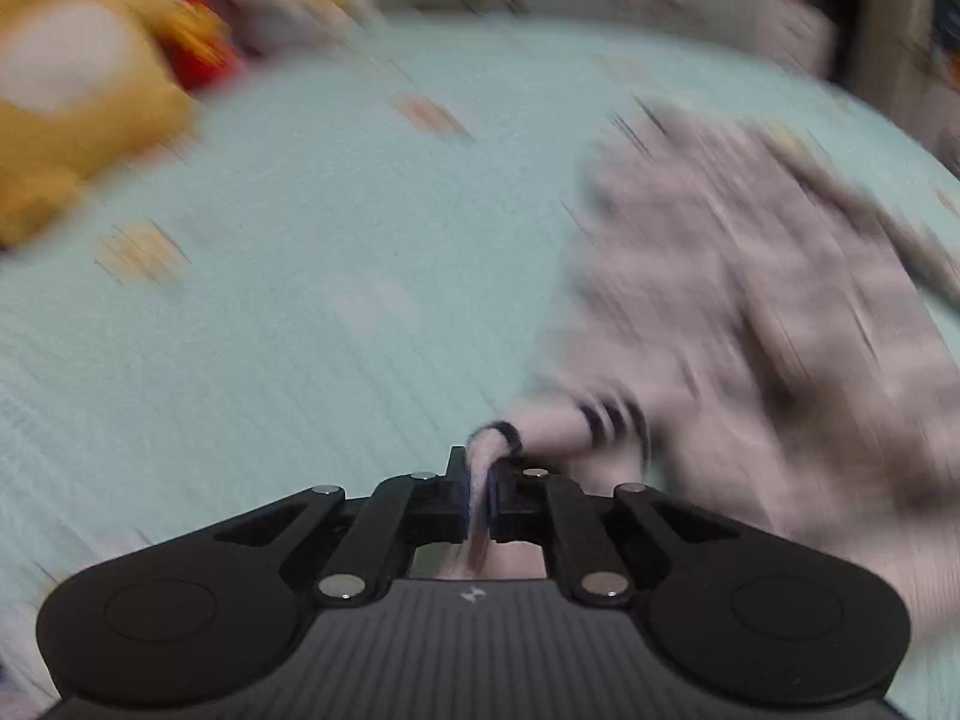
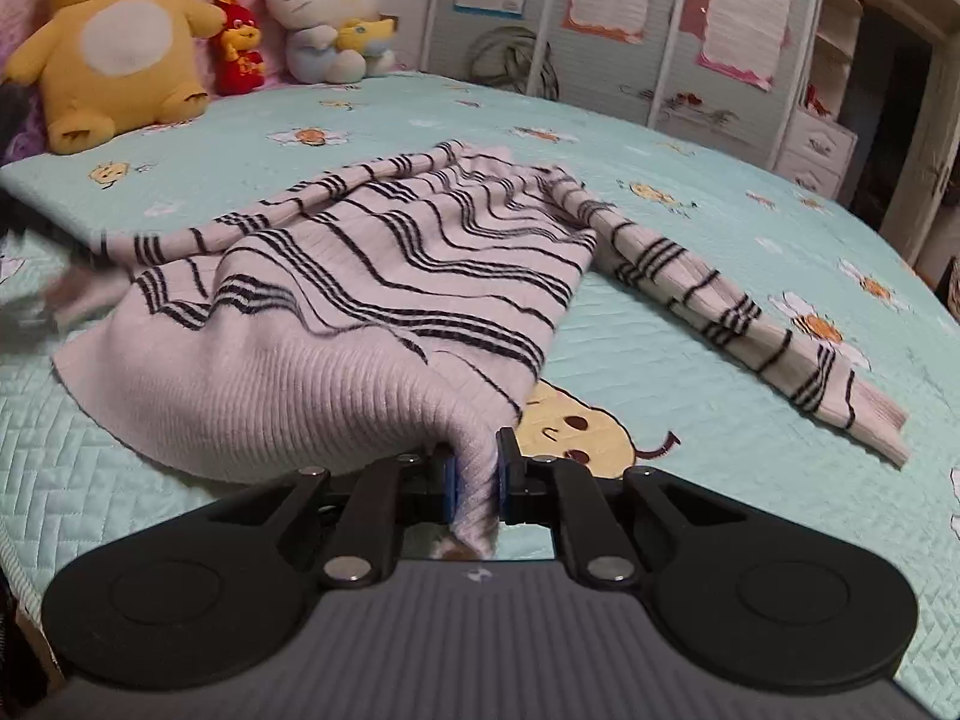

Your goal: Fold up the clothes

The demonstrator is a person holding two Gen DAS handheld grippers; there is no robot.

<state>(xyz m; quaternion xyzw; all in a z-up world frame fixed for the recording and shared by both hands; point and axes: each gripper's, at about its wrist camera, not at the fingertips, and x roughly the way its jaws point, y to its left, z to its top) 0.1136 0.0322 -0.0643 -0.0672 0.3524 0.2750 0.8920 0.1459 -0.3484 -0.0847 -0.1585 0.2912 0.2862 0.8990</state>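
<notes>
Both hand-held grippers, left (image 1: pixel 478 483) and right (image 2: pixel 476 480), are clamped on the hem of the sweater (image 2: pixel 372 276) spread on the bed (image 2: pixel 660 360), seemingly mid-fold; next, carry both corners evenly toward its collar.

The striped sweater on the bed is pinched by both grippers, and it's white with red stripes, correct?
Not quite. The stripes are dark, navy or black, not red; the right wrist view shows this clearly. The rest holds: the striped sweater lies on the bed, pinched by the right gripper and the left gripper.
</notes>
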